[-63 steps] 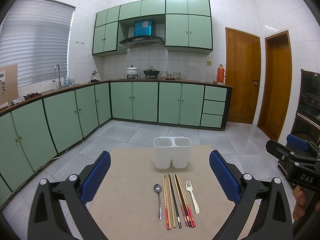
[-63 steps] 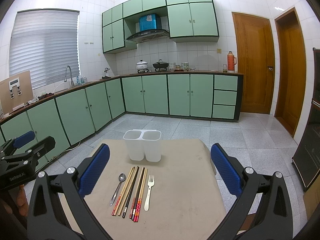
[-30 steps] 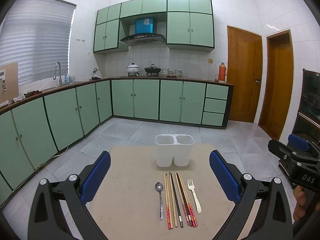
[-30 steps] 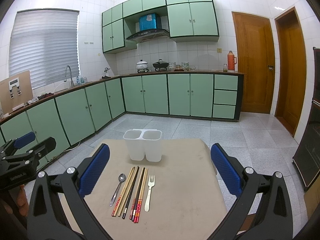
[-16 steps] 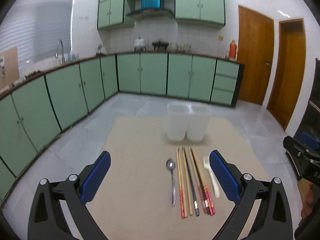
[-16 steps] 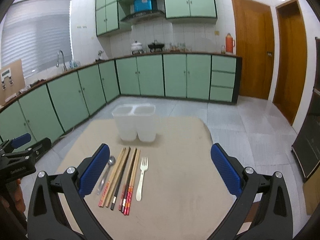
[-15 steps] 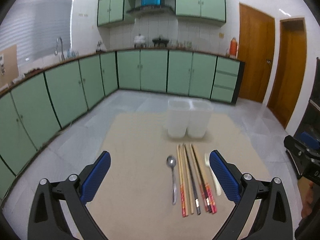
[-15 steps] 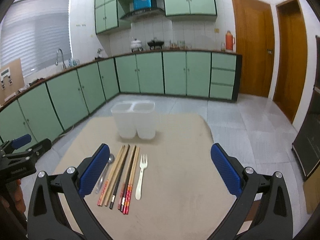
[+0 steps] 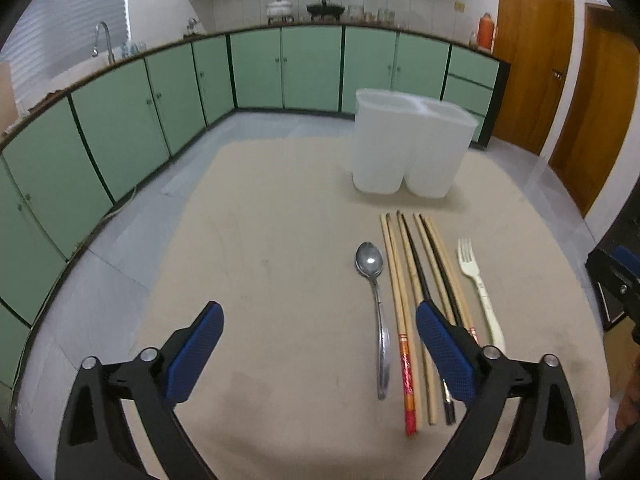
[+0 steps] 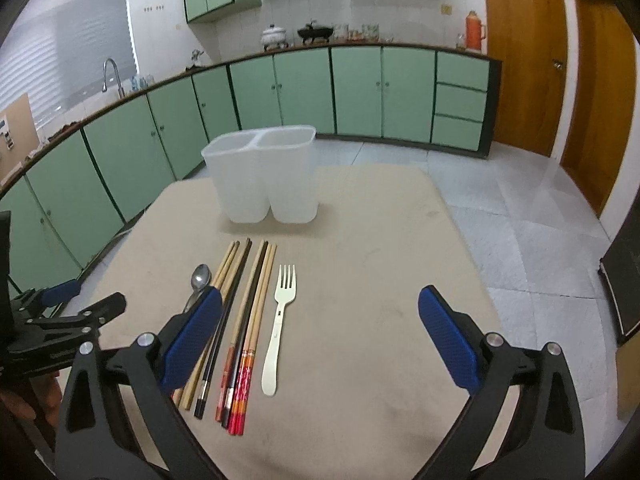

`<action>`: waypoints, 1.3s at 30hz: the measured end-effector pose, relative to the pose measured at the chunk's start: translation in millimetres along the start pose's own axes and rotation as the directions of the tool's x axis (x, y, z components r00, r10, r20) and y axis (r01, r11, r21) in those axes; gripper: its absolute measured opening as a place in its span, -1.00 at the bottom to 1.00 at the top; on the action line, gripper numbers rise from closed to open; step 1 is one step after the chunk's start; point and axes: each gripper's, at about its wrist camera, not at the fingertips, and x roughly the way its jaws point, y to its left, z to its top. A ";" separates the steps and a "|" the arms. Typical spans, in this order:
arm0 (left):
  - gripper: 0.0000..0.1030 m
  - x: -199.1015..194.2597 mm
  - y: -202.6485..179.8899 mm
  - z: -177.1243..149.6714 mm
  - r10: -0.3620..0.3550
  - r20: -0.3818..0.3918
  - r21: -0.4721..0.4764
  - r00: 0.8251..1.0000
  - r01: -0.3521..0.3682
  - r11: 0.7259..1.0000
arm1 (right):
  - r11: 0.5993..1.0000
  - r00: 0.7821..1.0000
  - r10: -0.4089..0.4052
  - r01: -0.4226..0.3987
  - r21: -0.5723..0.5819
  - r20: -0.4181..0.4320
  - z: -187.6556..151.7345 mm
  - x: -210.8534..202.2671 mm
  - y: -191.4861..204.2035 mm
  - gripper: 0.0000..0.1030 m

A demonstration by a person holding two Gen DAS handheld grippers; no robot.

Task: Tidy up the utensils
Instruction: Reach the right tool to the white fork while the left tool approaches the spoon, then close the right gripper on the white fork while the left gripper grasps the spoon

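Observation:
A white two-compartment holder [image 9: 412, 144] [image 10: 266, 176] stands empty on the beige table [image 9: 280, 280]. In front of it lie a metal spoon [image 9: 376, 304] [image 10: 198, 282], several chopsticks [image 9: 412, 300] [image 10: 244, 320] and a cream plastic fork [image 9: 480, 292] [image 10: 280, 320], side by side. My left gripper [image 9: 316, 348] is open, low over the table, left of the spoon; its right finger overlaps the chopsticks. My right gripper [image 10: 318, 340] is open above the fork's right side.
Green kitchen cabinets [image 9: 280, 64] run along the far and left walls, with a sink tap [image 9: 102, 38] at left. Wooden doors [image 10: 520, 52] stand at right. A dark cabinet [image 10: 624, 280] is near the table's right edge. The floor is tiled.
Both grippers have moved forward and tilted down toward the table. The utensils and holder now look much closer. Nothing has been grasped.

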 end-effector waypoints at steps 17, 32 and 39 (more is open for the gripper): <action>0.69 67.1 -0.7 18.8 0.000 -0.110 0.031 0.994 0.003 1.000 | 0.999 0.965 0.047 -0.049 -0.001 -0.260 10.3 118.9 16.6 0.14; 0.69 84.1 -2.4 26.6 -0.019 -0.139 0.034 0.990 0.024 0.999 | 0.998 0.946 0.059 -0.056 0.017 -0.318 8.2 150.6 16.0 -0.62; 0.70 95.5 -14.9 33.2 -0.031 -0.146 0.046 0.989 0.038 0.998 | 0.998 0.945 0.063 -0.063 0.010 -0.320 13.5 150.9 5.3 -0.62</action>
